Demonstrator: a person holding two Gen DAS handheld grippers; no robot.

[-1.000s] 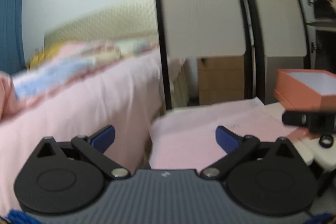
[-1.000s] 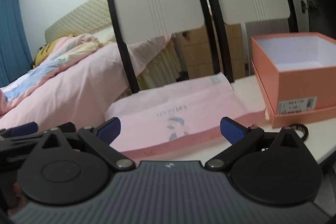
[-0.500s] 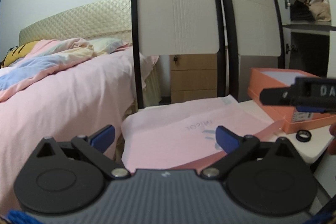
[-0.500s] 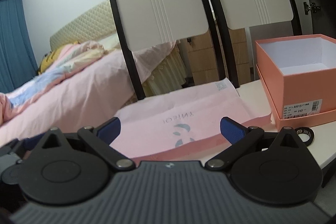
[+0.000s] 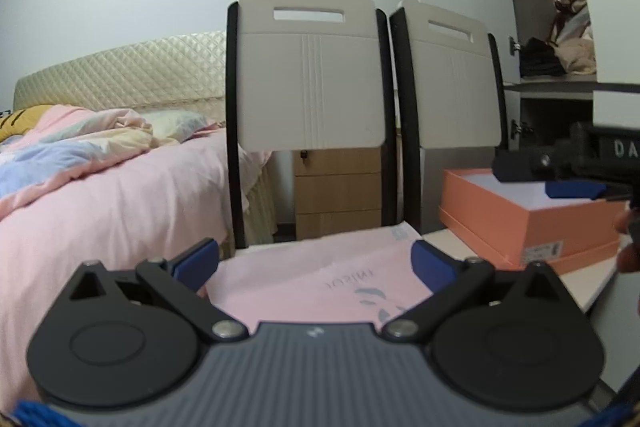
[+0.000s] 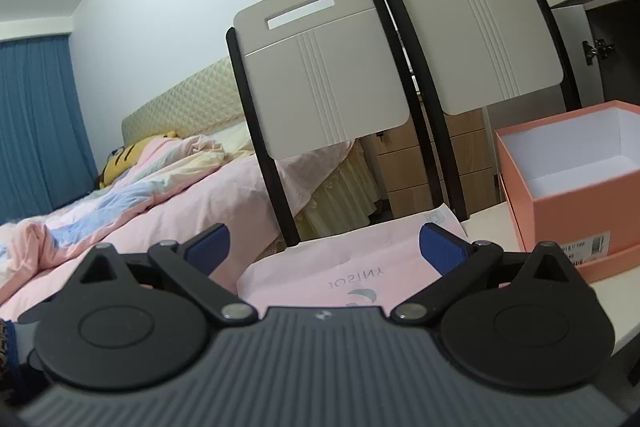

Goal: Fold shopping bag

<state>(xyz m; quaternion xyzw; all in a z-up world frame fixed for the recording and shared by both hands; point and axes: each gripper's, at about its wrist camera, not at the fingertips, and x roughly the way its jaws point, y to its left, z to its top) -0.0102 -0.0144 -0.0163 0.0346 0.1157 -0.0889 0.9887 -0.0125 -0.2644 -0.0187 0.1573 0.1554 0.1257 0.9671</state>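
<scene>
Left wrist view: the pink shopping bag [image 5: 320,275] is seen lying flat on the white table [image 5: 580,291], directly ahead of both claws, its long axis running left to right. An orange box [image 5: 532,223] stands at its right. The left gripper [image 5: 316,263] and right gripper [image 6: 324,247] are spread wide, nothing held or touched; neither is clearly nearer.
</scene>
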